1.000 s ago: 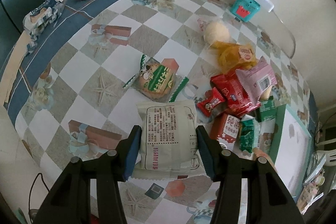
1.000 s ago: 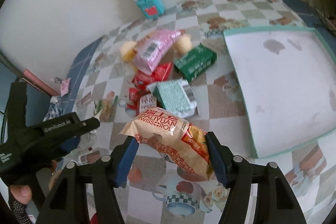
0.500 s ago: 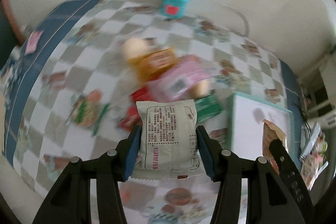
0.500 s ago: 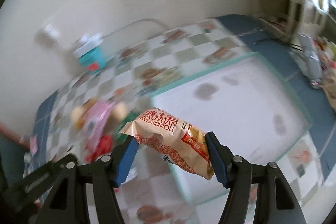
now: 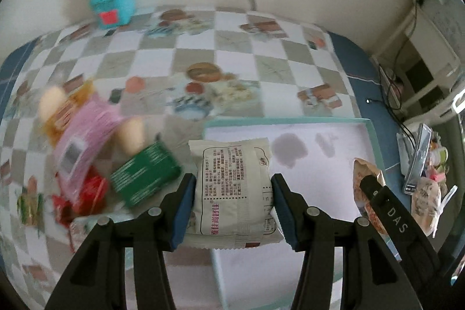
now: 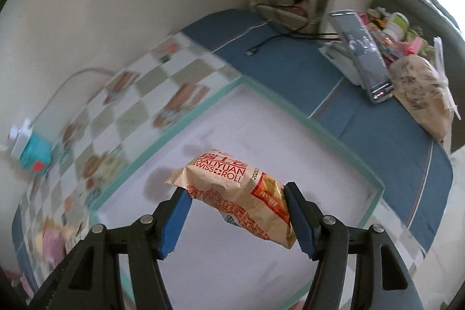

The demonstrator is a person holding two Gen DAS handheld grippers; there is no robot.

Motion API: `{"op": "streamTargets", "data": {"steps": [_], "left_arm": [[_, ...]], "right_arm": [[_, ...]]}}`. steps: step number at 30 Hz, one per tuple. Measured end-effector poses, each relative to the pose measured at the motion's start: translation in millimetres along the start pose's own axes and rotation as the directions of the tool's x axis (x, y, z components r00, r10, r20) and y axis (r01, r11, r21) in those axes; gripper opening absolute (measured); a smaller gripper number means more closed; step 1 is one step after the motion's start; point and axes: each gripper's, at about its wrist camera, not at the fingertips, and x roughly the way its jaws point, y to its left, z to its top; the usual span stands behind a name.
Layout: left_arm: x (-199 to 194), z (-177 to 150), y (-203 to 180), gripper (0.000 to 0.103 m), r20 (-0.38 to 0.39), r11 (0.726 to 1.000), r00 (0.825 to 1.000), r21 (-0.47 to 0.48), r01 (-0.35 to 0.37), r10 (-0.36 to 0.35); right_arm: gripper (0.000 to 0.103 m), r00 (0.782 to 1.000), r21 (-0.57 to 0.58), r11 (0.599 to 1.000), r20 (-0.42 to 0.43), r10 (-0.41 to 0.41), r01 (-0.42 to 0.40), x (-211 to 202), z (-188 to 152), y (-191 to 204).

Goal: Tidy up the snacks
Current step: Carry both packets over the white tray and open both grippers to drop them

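The white snack packet (image 5: 235, 191) is being gripped by the jaws of the left gripper (image 5: 234, 207) at lower centre, its long axis running up the frame. The Swiss roll packet (image 6: 238, 193) is being clamped by the right gripper (image 6: 237, 215), its length slanting from upper left to lower right. Where the snack pile (image 5: 96, 161) was below a second ago, both are now being held over the white tray (image 6: 290, 112).

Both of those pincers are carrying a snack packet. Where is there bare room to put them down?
The white tray with the green rim is bare inside, only stained. The checkered cloth between the tray and the wall is also free. It is crowded left of the tray, where the green packet and pink packet lie piled.
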Motion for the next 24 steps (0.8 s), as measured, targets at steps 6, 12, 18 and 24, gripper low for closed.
{"op": "streamTargets", "data": {"steps": [6,12,18,24], "left_arm": [[6.8,2.9,-3.1,0.083,-0.002,1.0,1.0,-0.002,0.019,-0.019],[-13.2,-0.4,43.9,0.085,0.012,0.994,1.0,-0.109,0.008,-0.006],[-42.7,-14.0,136.4,0.085,-0.006,0.94,0.983,-0.293,-0.177,0.183],[-82.2,-40.9,231.3,0.085,-0.032,0.829,0.943,-0.467,-0.307,0.331]], "right_arm": [[0.073,1.0,-0.002,1.0,-0.017,-0.008,0.008,10.2,0.0,-1.0],[0.081,0.999,-0.043,0.999,-0.024,0.027,-0.028,0.4,-10.3,13.9],[0.082,0.993,-0.168,0.979,-0.034,0.113,-0.118,-24.3,-38.2,57.2],[0.083,0.976,-0.303,0.927,-0.048,0.215,-0.219,-54.9,-76.9,102.3]]}}
